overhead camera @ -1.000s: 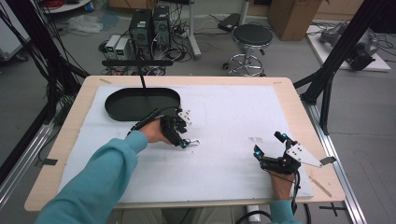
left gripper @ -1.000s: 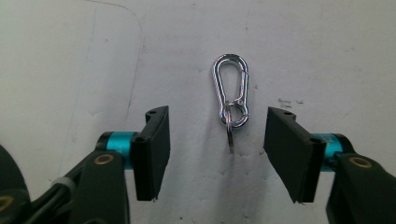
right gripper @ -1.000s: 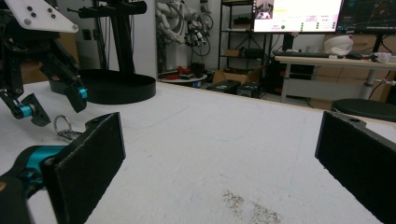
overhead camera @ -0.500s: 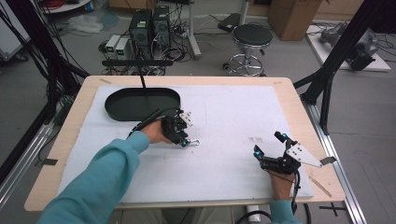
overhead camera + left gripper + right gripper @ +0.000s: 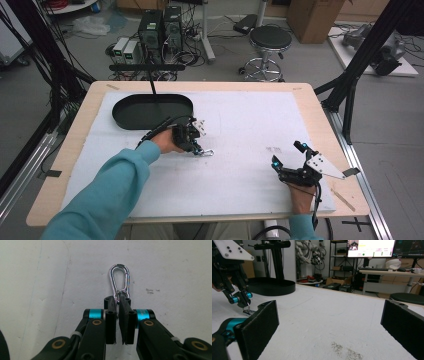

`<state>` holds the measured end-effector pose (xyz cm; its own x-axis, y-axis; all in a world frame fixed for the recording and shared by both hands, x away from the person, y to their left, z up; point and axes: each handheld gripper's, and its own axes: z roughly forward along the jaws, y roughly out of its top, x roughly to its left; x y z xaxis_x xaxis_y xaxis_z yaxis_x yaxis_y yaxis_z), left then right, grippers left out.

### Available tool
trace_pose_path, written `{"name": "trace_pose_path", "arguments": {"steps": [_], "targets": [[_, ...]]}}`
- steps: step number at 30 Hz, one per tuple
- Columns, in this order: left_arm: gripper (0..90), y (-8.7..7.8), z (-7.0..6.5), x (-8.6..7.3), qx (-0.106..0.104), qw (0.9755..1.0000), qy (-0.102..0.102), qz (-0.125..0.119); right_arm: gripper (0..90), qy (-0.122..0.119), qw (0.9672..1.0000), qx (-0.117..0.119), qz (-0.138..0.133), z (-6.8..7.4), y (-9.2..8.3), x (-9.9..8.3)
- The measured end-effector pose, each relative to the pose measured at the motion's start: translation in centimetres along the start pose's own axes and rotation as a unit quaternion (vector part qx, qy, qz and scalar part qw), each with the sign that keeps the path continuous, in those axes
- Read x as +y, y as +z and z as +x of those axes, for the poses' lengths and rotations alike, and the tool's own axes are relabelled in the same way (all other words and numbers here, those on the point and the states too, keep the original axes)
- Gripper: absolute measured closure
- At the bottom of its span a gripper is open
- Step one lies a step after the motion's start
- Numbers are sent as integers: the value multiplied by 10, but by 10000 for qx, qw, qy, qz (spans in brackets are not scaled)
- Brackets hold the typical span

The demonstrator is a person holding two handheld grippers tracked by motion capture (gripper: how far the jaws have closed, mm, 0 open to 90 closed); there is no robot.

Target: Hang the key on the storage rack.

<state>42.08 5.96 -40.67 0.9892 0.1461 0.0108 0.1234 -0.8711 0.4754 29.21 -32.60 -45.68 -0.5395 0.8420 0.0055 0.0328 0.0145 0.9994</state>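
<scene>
One wooden table [image 5: 65,165] carried a white mat [image 5: 250,130], and a black oval tray [image 5: 152,111] sat at the mat's far left. Nearer the person, the left gripper [image 5: 199,150] tilted down just in front of the tray, jaws pressed together on the lower end of a silver carabiner [image 5: 120,280] lying flat on the mat. Well apart, the right gripper [image 5: 287,160] rested near the mat's right edge, jaws spread wide around nothing.
</scene>
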Motion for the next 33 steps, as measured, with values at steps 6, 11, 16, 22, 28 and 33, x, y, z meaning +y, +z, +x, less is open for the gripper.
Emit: {"name": "trace_pose_path", "arguments": {"steps": [6, 11, 16, 22, 28, 33], "targets": [[873, 0, -1, 0, -57, 10000, 1, -19, 8, 5, 10000, 1, -1, 0, 0, 0], [881, -1, -2, 1, -48, 10000, -9, 39, 8, 5, 10000, 3, -2, 0, 0, 0], [884, -8, -3, 1, 82, 9999, 47, -37, 8, -1, 10000, -3, -10, 0, 0, 0], [884, -20, -2, -1, 151, 9996, -46, -242, 8, -3, 10000, -7, -13, 0, 0, 0], [884, -38, 1, -4, 259, 9974, -247, -631, 8, -4, 10000, -7, -11, 0, 0, 0], [884, -52, 3, -8, 461, 9941, -350, -915, 8, -16, 10000, 0, -22, 0, 0, 0]]}}
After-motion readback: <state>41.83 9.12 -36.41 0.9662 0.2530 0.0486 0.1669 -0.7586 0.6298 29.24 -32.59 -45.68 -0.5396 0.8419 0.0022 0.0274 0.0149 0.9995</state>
